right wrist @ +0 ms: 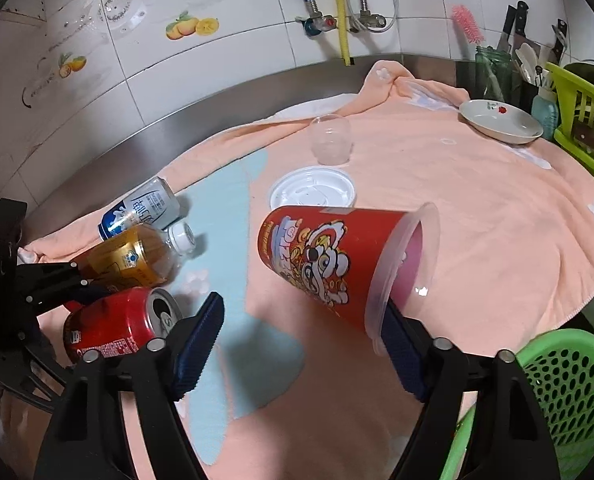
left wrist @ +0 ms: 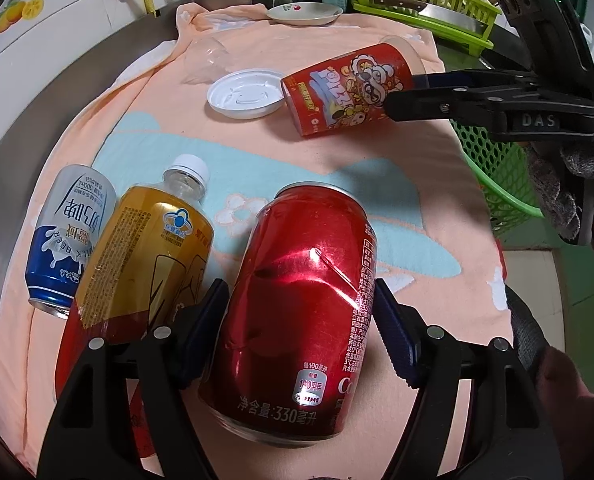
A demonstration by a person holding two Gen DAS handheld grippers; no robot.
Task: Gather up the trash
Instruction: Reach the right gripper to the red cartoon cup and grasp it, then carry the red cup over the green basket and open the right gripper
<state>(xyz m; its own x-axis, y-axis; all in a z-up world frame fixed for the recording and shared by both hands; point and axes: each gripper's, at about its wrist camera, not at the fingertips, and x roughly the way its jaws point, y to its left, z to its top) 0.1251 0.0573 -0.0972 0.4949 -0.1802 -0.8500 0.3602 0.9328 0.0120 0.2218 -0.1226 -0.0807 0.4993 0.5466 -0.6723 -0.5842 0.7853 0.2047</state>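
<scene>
Trouble could come if the left gripper (left wrist: 301, 336), squeezing the dented red can (left wrist: 297, 300), slips, while the right gripper (right wrist: 301, 344), wide apart, only touches the red cup (right wrist: 329, 264) at 2 o'clock

Red dented can (left wrist: 297, 304), cartoon-printed red cup (left wrist: 345, 88), yellow-labelled bottle (left wrist: 149, 248), peach towel (left wrist: 397, 208) with pale-blue patches

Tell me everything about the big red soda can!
The red soda can looks like shiny metal, dented and creased along its side, with white print and "330" near its base. Its pull-tab top is already open. It lies on its side on the peach towel, between the left tongs, whose blue pads sit against both sides. A yellow-labelled bottle lies beside it.
</scene>
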